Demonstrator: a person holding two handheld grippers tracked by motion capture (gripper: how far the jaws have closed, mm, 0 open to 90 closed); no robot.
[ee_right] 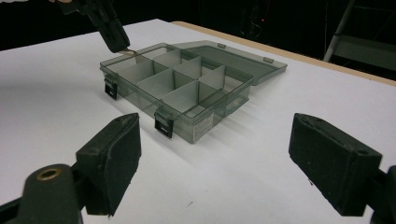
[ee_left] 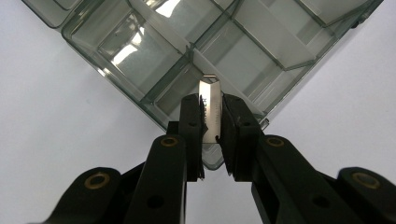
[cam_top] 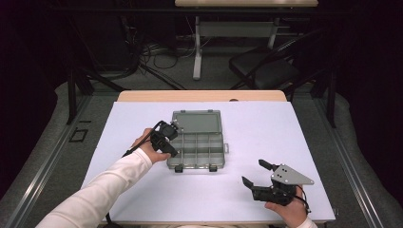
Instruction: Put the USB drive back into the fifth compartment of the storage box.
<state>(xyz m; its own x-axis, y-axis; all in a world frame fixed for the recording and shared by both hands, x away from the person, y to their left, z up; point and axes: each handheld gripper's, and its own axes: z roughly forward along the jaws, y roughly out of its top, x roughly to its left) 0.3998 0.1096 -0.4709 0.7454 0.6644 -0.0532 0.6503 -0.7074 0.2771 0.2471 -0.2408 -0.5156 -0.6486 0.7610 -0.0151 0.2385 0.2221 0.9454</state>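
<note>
So the thing being handled is a small shiny metal strip (ee_left: 209, 109), some kind of flat clip or blade, and it's pinched upright between the jaws of the left gripper (ee_left: 211, 135), with its top end poking out past the tips. It hangs right over the corner of a smoky clear plastic organizer box (cam_top: 197, 142), above the compartment nearest that corner; I can't tell whether the strip touches the box. In the high view the left gripper (cam_top: 174, 130) is at the box's 9 o'clock edge, held by the left hand (cam_top: 151, 148) in a white sleeve (cam_top: 107, 185). The box sits about mid-table on the white tabletop (cam_top: 142, 190), lid (cam_top: 196, 121) flipped open flat at its 12 o'clock side, two dark latches on the 6 o'clock edge, dividers splitting it into small cells. Off at the box's 4 o'clock, well apart from it, the right gripper (cam_top: 259, 173) rests low by the table's near edge with its jaws spread wide and nothing between them. From the right gripper view, the box (ee_right: 187, 79) lies ahead of those wide pads (ee_right: 109, 163).
</note>
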